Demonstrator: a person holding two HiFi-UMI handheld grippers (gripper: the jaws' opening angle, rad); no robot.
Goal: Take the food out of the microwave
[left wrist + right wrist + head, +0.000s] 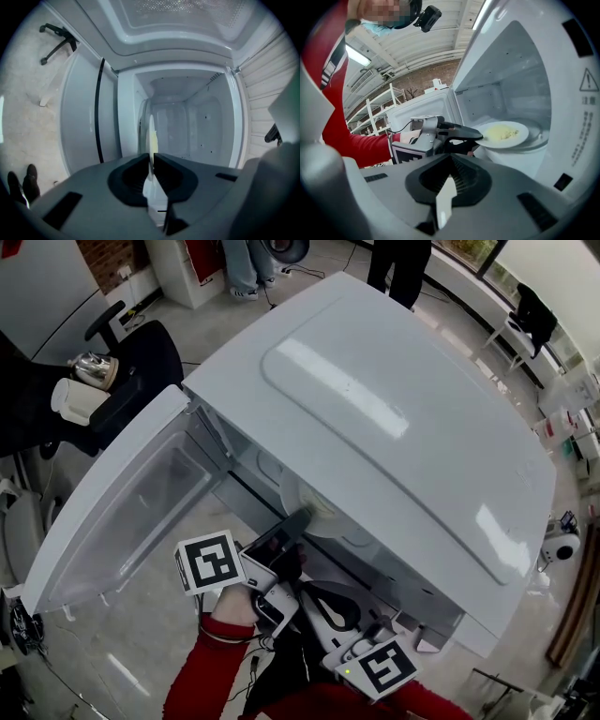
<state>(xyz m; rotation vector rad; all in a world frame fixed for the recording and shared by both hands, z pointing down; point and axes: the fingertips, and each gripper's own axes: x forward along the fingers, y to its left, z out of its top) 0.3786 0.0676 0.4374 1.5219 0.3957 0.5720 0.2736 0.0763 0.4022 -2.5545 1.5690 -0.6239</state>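
The white microwave (394,418) stands with its door (122,512) swung open to the left. Inside, a white plate (505,133) of yellow food (506,132) rests on the turntable. My left gripper (300,519) reaches into the cavity and is shut on the plate's near rim. In the left gripper view the plate (151,133) shows edge-on, pinched between the jaws of that gripper (152,157). The right gripper view shows the left gripper (476,137) holding the rim. My right gripper (451,158) stays outside the opening, below the left one, shut with nothing in it; in the head view it (323,610) is near my body.
An office chair (131,371) with a kettle (92,369) and a white cup (77,399) stands left of the open door. People stand behind the microwave. A pale floor (112,652) lies under the door. Shelving (375,112) shows behind my red sleeve (361,145).
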